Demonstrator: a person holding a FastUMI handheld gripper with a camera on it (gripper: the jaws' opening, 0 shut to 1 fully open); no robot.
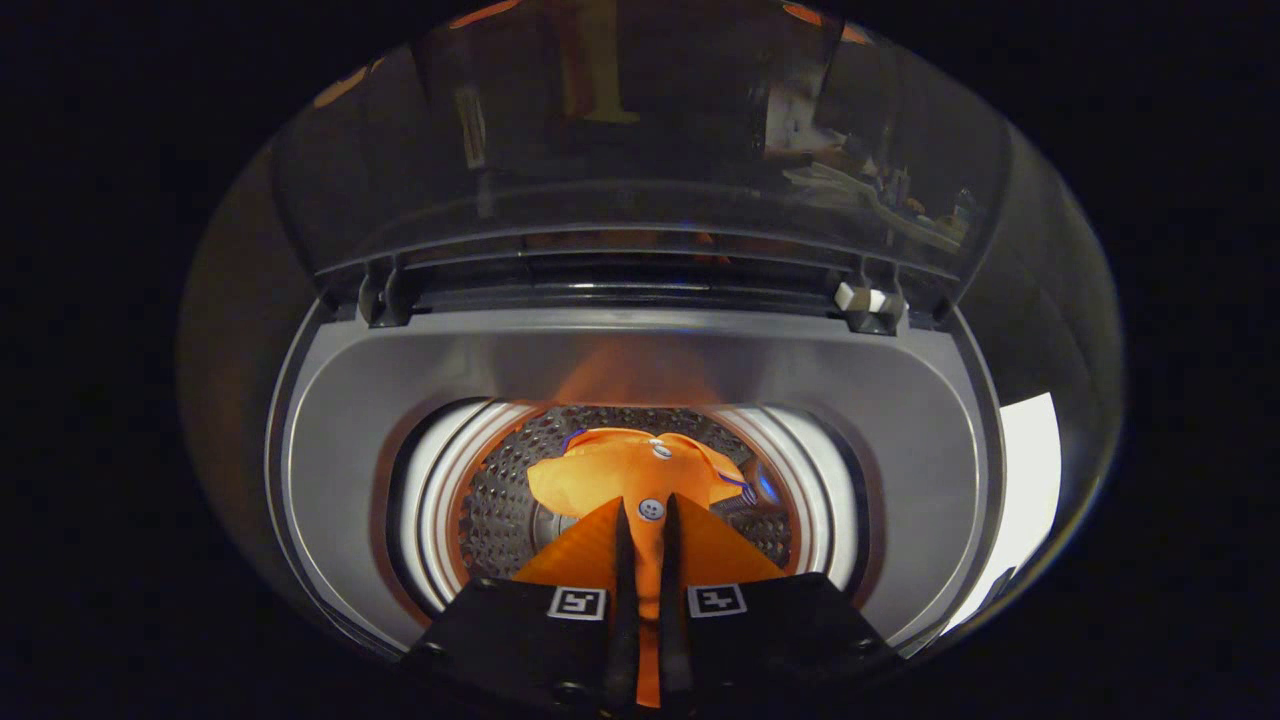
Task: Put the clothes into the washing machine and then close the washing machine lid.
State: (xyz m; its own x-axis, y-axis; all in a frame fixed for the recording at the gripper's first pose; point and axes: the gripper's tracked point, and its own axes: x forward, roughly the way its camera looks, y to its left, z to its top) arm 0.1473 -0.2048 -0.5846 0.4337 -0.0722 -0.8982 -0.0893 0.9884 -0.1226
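Observation:
An orange garment (625, 475) with white buttons hangs from my gripper (646, 510), whose two fingers are shut on a fold of the cloth. The garment dangles over the open mouth of the top-loading washing machine (330, 440), just above the perforated steel drum (500, 500). Beyond the fingers the collar end of the cloth droops into the drum. The machine's dark, see-through lid (640, 130) stands raised at the far side, held by hinges (385, 295) at both ends.
The grey top panel (880, 400) rings the drum opening, with a white inner ring (440, 500) around the drum. A bright white patch (1030, 480) lies to the right of the machine. The raised lid mirrors a dim room.

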